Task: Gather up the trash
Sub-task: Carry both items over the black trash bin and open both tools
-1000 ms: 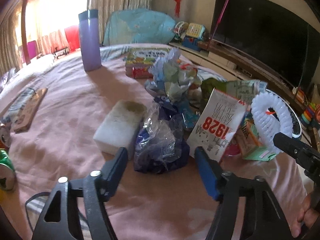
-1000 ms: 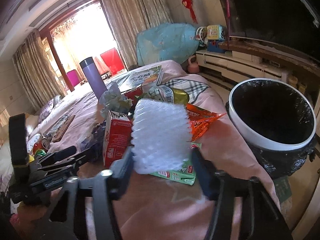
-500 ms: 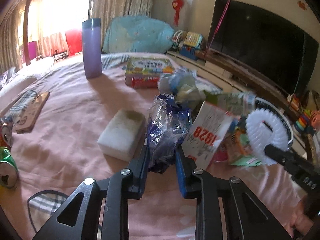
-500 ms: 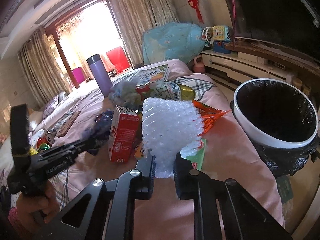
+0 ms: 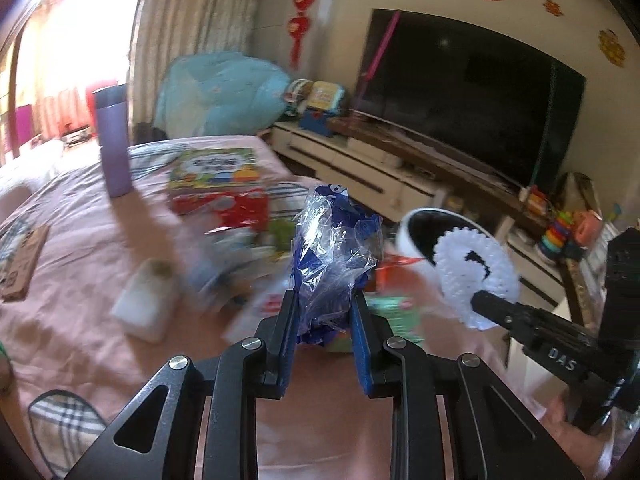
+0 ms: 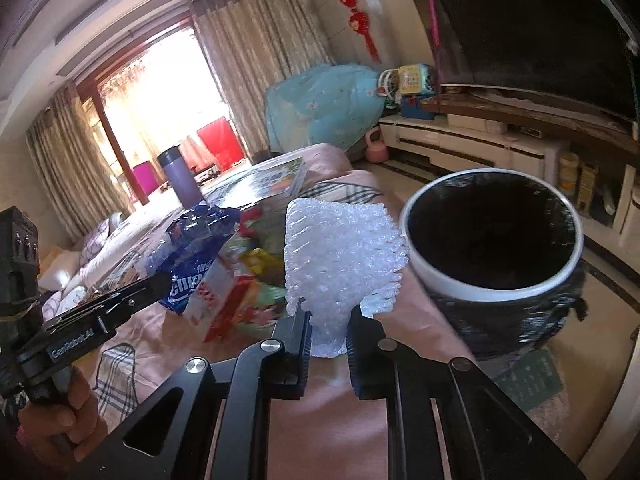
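Note:
My left gripper is shut on a crumpled blue and clear plastic wrapper and holds it above the pink bed cover; the wrapper also shows in the right wrist view. My right gripper is shut on a white foam fruit net, lifted just left of the white bin with a black liner. The net and the bin also show at the right of the left wrist view.
More litter lies on the bed: a white sponge block, a red carton, green packets. A purple flask and a picture-book box stand farther back. A TV and low cabinet line the right wall.
Both grippers closed on their items and lifted them off the bed. Both have swung right toward the bin, which is now much closer in the right wrist view.

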The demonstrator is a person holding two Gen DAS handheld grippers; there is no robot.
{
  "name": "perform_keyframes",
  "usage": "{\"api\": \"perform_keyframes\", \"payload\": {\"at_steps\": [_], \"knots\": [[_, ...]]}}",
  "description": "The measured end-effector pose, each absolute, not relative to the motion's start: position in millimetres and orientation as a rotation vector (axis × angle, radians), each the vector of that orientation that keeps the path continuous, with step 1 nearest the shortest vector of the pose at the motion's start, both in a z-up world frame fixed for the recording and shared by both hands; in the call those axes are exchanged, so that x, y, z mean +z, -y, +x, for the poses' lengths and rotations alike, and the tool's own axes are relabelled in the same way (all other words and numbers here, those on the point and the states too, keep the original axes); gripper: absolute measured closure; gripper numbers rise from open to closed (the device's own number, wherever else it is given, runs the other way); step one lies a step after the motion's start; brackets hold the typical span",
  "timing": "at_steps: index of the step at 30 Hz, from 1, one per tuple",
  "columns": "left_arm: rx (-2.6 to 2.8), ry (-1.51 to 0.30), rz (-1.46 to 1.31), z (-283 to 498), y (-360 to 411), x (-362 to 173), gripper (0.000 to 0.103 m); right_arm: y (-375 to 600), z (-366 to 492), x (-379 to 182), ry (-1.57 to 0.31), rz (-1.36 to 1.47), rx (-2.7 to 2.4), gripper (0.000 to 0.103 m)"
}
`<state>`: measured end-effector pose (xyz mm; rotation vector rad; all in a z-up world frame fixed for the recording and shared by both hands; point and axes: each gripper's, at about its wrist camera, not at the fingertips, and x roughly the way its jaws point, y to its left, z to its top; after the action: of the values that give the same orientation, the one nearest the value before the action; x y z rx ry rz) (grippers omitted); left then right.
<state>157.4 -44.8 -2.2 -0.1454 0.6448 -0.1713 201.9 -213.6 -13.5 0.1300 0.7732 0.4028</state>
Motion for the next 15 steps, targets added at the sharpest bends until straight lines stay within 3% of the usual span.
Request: {"api": "perform_keyframes", "payload": {"at_steps": [15], "knots": [[-0.336,-0.701,-0.102,235,96,-11,0.079,290,235,-7,-0.797,0.141,0.278,0.088]]}}
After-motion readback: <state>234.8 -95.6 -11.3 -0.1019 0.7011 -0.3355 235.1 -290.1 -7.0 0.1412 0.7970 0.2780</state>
